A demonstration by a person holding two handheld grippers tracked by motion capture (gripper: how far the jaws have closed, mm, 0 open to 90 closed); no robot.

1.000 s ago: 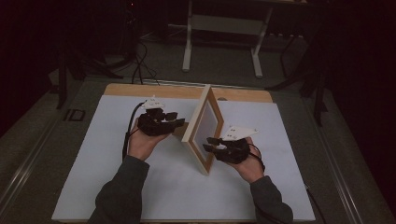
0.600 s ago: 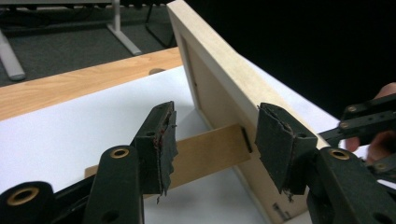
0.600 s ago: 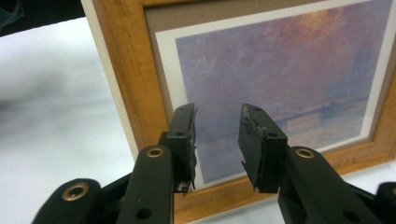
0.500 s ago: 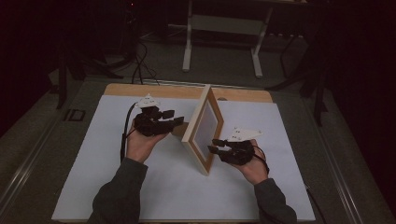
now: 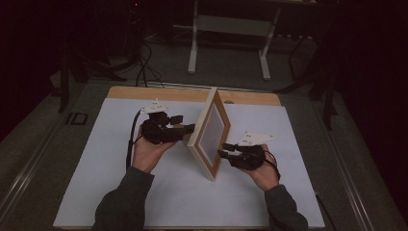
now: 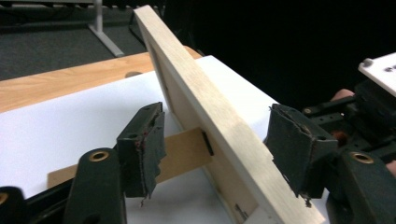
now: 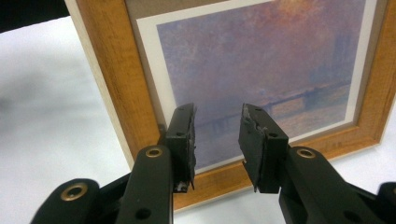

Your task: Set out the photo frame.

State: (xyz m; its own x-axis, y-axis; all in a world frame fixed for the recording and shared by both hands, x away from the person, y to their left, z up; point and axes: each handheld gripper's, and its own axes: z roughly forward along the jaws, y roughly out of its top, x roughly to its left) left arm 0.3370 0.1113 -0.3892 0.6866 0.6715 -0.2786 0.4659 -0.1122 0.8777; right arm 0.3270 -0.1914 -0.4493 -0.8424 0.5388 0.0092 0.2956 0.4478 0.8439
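A light wooden picture frame (image 5: 201,126) stands upright on the white table cover, leaning on a brown cardboard easel stand (image 6: 184,151). My left gripper (image 5: 186,130) is behind the frame. Its jaws have just been opening and stand wide apart in the left gripper view (image 6: 217,128). The frame's edge (image 6: 210,102) and the stand lie between them, and neither pad presses on them. My right gripper (image 5: 225,150) points at the frame's front. In the right gripper view (image 7: 218,126) its jaws are parted, empty, close to the misty purple print (image 7: 261,56).
The white cover (image 5: 120,192) spreads over a wooden tabletop whose bare strip (image 5: 159,94) shows at the far edge. Beyond the table, a white metal stand (image 5: 228,24) and cables (image 5: 142,62) sit on the dark floor.
The left gripper's jaws have spread wider behind the frame. The frame stays upright where it was, and both hands have hardly moved.
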